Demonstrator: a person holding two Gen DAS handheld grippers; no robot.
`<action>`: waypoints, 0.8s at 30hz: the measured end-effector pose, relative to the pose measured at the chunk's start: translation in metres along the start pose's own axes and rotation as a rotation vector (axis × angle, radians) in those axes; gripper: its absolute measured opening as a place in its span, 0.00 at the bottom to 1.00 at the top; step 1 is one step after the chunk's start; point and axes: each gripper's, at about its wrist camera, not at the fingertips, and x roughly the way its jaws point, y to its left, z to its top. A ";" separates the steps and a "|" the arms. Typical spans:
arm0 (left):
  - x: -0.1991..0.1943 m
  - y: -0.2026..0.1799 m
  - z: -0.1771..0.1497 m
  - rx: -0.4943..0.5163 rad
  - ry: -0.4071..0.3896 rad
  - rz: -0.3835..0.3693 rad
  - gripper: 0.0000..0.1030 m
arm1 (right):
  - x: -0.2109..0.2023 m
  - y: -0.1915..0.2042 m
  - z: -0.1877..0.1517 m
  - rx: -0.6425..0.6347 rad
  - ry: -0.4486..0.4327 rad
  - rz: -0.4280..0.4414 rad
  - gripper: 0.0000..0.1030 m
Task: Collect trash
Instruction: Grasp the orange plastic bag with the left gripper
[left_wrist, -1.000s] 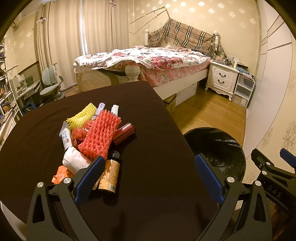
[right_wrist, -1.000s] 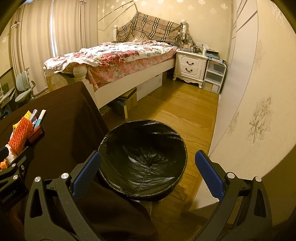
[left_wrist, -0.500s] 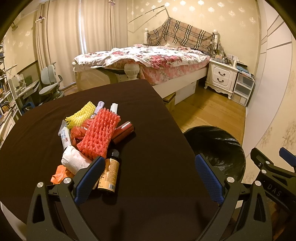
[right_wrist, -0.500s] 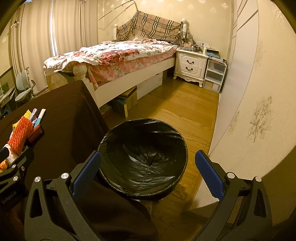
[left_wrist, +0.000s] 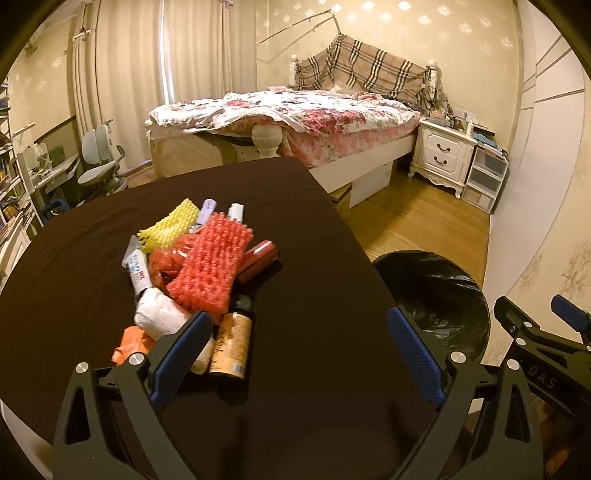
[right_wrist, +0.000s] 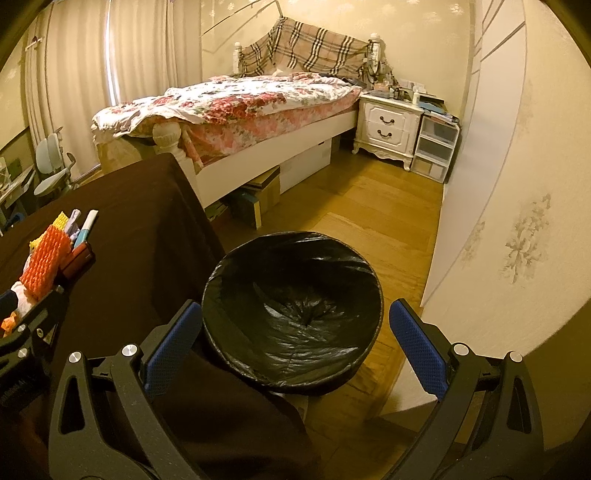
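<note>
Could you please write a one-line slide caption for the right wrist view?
Open right gripper hovers over the round bin lined with a black plastic bag, beside the dark brown tablecloth.

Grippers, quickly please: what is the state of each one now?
Left gripper: open, holding nothing.
Right gripper: open, holding nothing.

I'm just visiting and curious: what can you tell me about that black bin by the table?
The bin is round, lined with a crinkled, glossy black plastic bag folded over its rim. It stands upright on the wooden floor, close beside the table's dark cloth. Nothing shows inside. No gripper touches it.
</note>
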 end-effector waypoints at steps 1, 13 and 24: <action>-0.002 0.001 0.000 -0.002 0.001 0.001 0.90 | -0.001 0.002 -0.001 -0.001 0.005 0.006 0.96; -0.035 0.068 -0.027 -0.087 0.020 0.077 0.78 | -0.012 0.046 0.011 -0.049 0.061 0.146 0.76; -0.037 0.116 -0.048 -0.185 0.096 0.104 0.76 | -0.012 0.083 0.018 -0.132 0.079 0.200 0.76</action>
